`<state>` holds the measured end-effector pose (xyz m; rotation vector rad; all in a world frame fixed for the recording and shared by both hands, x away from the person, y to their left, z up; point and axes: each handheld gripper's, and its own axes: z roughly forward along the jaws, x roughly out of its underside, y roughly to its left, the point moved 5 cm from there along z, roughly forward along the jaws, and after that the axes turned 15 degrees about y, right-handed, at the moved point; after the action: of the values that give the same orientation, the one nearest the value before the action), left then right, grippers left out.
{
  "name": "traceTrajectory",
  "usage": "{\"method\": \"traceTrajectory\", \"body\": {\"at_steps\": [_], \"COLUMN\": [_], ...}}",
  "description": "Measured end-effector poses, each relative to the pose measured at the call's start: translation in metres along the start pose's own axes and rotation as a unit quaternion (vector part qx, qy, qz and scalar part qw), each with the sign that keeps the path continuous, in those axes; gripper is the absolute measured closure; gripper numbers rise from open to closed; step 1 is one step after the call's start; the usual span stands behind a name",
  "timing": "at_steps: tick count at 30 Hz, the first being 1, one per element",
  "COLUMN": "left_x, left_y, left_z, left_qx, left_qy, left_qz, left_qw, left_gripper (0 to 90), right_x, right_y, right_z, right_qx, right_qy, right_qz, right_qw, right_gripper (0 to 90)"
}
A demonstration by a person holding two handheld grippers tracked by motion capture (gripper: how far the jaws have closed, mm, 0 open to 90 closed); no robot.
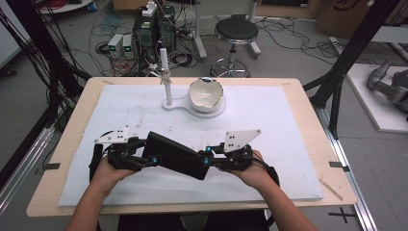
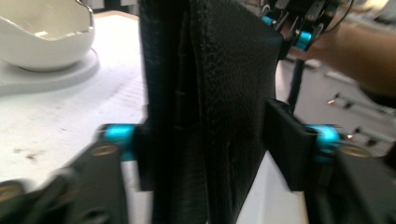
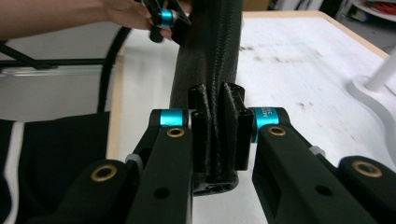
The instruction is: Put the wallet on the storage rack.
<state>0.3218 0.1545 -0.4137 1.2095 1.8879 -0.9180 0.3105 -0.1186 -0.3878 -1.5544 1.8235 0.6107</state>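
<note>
Partly hidden behind both grippers, a black leather wallet (image 1: 175, 155) is held between them above the white foam mat (image 1: 279, 125), near the table's front edge. In the high view its left end is covered by the left gripper (image 1: 144, 160), whose jaws are closed on the wallet; in the left gripper view the wallet (image 2: 210, 93) is seen clamped between the two pads, its upper and lower edges cut off by the frame, and motion blur obscures the lower jaw parts. Whether the wallet is folded shut or contains anything cannot be told. To the right, the right gripper (image 1: 208, 159) is closed on the other end; in the right gripper view the wallet (image 3: 212, 70) is pinched edge-on between the pads. Each gripper is held by a hand, the left hand (image 1: 103, 175) and the right hand (image 1: 255, 174). Farther back, a white bowl (image 1: 206, 94) stands on a white stand base (image 1: 173, 104) with an upright post; the bowl's interior appears empty.
</note>
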Motion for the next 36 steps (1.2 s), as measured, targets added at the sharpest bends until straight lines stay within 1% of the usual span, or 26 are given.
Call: {"method": "traceTrajectory", "body": {"at_steps": [1, 2, 6, 7, 10, 11, 13, 15, 17, 18, 20, 22, 24, 25, 26, 29, 30, 31, 32, 34, 36], "left_x": [0.000, 0.000, -0.001, -0.003, -0.010, -0.013, -0.017, -0.022, -0.027, -0.029, -0.035, -0.043, -0.054, -0.061, -0.068, -0.091, -0.097, -0.106, -0.113, -0.126, -0.139], "left_y": [-0.001, -0.001, -0.007, -0.009, -0.015, -0.017, -0.020, -0.022, -0.021, -0.021, -0.019, -0.015, -0.011, -0.009, -0.008, -0.003, -0.001, 0.002, 0.004, 0.009, 0.016], "left_z": [-0.001, -0.001, -0.004, -0.004, -0.005, -0.005, -0.006, -0.010, -0.016, -0.019, -0.027, -0.034, -0.040, -0.042, -0.044, -0.048, -0.049, -0.050, -0.050, -0.049, -0.048], "left_qx": [0.008, 0.008, 0.027, 0.026, 0.018, 0.019, 0.014, 0.006, -0.001, -0.005, -0.020, -0.040, -0.052, -0.060, -0.069, -0.090, -0.093, -0.101, -0.106, -0.110, -0.114], "left_qy": [-0.004, -0.007, -0.006, -0.006, 0.001, 0.005, 0.011, 0.010, 0.003, 0.001, -0.001, 0.002, 0.009, 0.014, 0.022, 0.047, 0.054, 0.065, 0.072, 0.086, 0.100], "left_qz": [-0.002, -0.003, 0.004, 0.008, 0.018, 0.024, 0.029, 0.025, 0.018, 0.020, 0.021, 0.024, 0.017, 0.015, 0.016, 0.022, 0.024, 0.029, 0.033, 0.040, 0.039], "left_qw": [1.0000, 0.9999, 0.9996, 0.9996, 0.9997, 0.9995, 0.9994, 0.9996, 0.9998, 0.9998, 0.9996, 0.9989, 0.9985, 0.9980, 0.9972, 0.9946, 0.9939, 0.9923, 0.9913, 0.9894, 0.9876], "left_gripper": [52.0, 56.7, 71.0, 73.7, 75.9, 76.1, 76.3, 76.4, 76.4, 76.3, 76.3, 76.3, 76.2, 76.2, 76.2, 76.2, 76.2, 76.2, 76.2, 76.1, 76.1], "right_x": [0.001, 0.003, 0.006, 0.007, 0.009, 0.010, 0.011, 0.011, 0.012, 0.012, 0.014, 0.019, 0.027, 0.031, 0.035, 0.046, 0.048, 0.050, 0.051, 0.053, 0.055], "right_y": [-0.001, -0.003, -0.007, -0.008, -0.011, -0.012, -0.015, -0.017, -0.019, -0.021, -0.024, -0.026, -0.027, -0.027, -0.027, -0.028, -0.029, -0.029, -0.029, -0.029, -0.029], "right_z": [-0.001, -0.002, -0.004, -0.004, -0.006, -0.007, -0.009, -0.013, -0.019, -0.021, -0.027, -0.033, -0.039, -0.042, -0.045, -0.053, -0.055, -0.056, -0.058, -0.059, -0.059], "right_qx": [-0.002, -0.001, 0.000, 0.001, 0.003, 0.002, 0.003, 0.011, 0.015, 0.027, 0.037, 0.052, 0.061, 0.065, 0.070, 0.082, 0.086, 0.086, 0.091, 0.094, 0.095], "right_qy": [-0.002, -0.003, -0.006, -0.008, -0.017, -0.021, -0.027, -0.039, -0.049, -0.055, -0.063, -0.062, -0.059, -0.059, -0.059, -0.063, -0.065, -0.066, -0.070, -0.068, -0.067], "right_qz": [0.003, 0.007, 0.014, 0.017, 0.031, 0.032, 0.046, 0.057, 0.070, 0.071, 0.087, 0.093, 0.101, 0.106, 0.112, 0.124, 0.126, 0.128, 0.131, 0.129, 0.133], "right_qw": [1.0000, 1.0000, 0.9999, 0.9998, 0.9994, 0.9993, 0.9986, 0.9976, 0.9962, 0.9956, 0.9935, 0.9924, 0.9913, 0.9905, 0.9895, 0.9870, 0.9862, 0.9858, 0.9847, 0.9849, 0.9843], "right_gripper": [83.2, 83.2, 83.1, 82.9, 81.4, 78.8, 69.8, 54.0, 49.8, 44.9, 41.1, 37.5, 34.7, 31.1, 29.3, 29.2, 28.3, 27.6, 27.1, 25.7, 24.2]}}
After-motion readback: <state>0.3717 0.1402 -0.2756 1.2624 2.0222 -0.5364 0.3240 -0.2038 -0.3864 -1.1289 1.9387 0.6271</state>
